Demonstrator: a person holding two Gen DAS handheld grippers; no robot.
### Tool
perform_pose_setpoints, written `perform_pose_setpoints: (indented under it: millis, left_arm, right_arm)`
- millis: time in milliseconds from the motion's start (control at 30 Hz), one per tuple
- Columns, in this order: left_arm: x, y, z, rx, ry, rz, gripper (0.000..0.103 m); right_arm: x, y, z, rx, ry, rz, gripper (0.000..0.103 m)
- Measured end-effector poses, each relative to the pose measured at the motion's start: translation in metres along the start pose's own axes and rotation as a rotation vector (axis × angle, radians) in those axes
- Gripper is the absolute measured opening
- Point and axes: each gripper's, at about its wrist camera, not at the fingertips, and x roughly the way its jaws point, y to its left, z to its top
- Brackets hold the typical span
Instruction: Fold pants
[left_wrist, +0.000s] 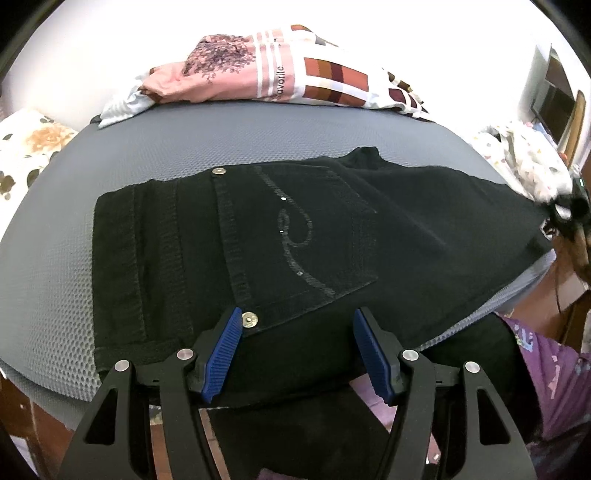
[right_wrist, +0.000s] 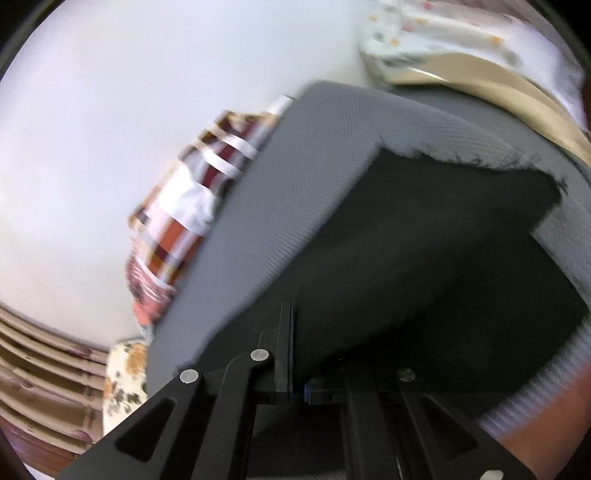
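On grey mesh-textured mat, black denim pants laid flat, back pocket up, 1 leg stretched to right edge. Left gripper held above near hem, blue ribbed pads apart, nothing clamped. Right gripper seen blurred, jaws together; held cloth cannot be told. Pile of pink and checked folded clothes placed at far edge.

The black denim pants are lying flat across the grey mesh surface, back pocket with a curling sequin swirl facing up. The waistband is sitting toward nine o'clock, the legs are running toward three o'clock, ending in a frayed hem.
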Motion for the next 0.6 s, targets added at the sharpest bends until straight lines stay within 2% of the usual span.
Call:
perform_pose_setpoints:
  millis: [133, 200, 267, 367, 467, 533, 600]
  left_arm:
    - [0.001, 0.002, -0.001, 0.002, 0.005, 0.001, 0.063]
    - [0.001, 0.001, -0.001, 0.015, 0.006, 0.007, 0.063]
    - [0.002, 0.0, -0.002, 0.025, 0.005, 0.016, 0.063]
    - [0.002, -0.001, -0.003, 0.033, 0.004, 0.024, 0.063]
    - [0.003, -0.002, -0.003, 0.036, 0.005, 0.028, 0.063]
    - [0.004, -0.003, -0.003, 0.04, 0.006, 0.032, 0.063]
    - [0.004, -0.004, -0.003, 0.046, 0.006, 0.035, 0.063]
  right_arm:
    - [0.002, -0.05, -0.027, 0.121, 0.044, -0.028, 0.003]
    - [0.003, -0.067, -0.034, 0.189, 0.028, 0.035, 0.002]
    - [0.0, -0.07, -0.035, 0.196, 0.017, 0.06, 0.003]
    - [-0.008, -0.082, -0.035, 0.234, 0.009, 0.132, 0.01]
    - [-0.018, -0.096, -0.028, 0.291, -0.028, 0.157, 0.011]
    - [-0.025, -0.102, -0.025, 0.311, -0.052, 0.15, 0.01]
    - [-0.034, -0.106, -0.024, 0.305, -0.075, 0.107, 0.006]
